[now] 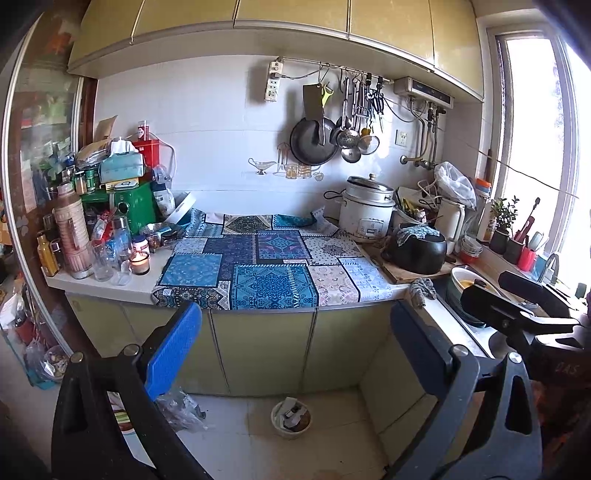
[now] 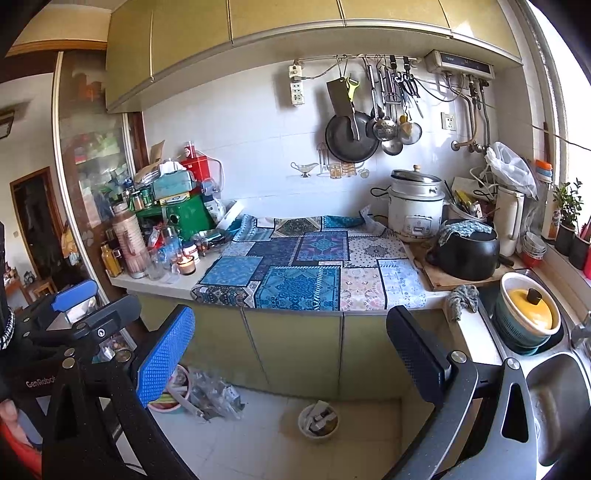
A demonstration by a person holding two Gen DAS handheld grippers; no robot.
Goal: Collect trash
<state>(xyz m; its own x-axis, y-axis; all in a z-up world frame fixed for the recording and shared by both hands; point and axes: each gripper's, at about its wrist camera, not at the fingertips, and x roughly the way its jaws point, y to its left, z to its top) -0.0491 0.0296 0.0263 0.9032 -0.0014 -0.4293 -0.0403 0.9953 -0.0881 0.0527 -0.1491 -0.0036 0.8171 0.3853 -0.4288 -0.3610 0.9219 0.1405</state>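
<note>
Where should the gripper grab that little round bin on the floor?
Probably the rim of the small bin, coming straight down from above with one finger inside and one outside. It stands upright with an open top, and its round wall looks wider than a side pinch would like. Both grippers are open and empty.

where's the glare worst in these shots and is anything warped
Left wrist view: the window at right blows out to white, and the upper cabinets bow into a curve from the fisheye. Right wrist view: the same window is overexposed at the top right corner, and the counter edge curves; the patchwork cloth stays evenly lit.
</note>
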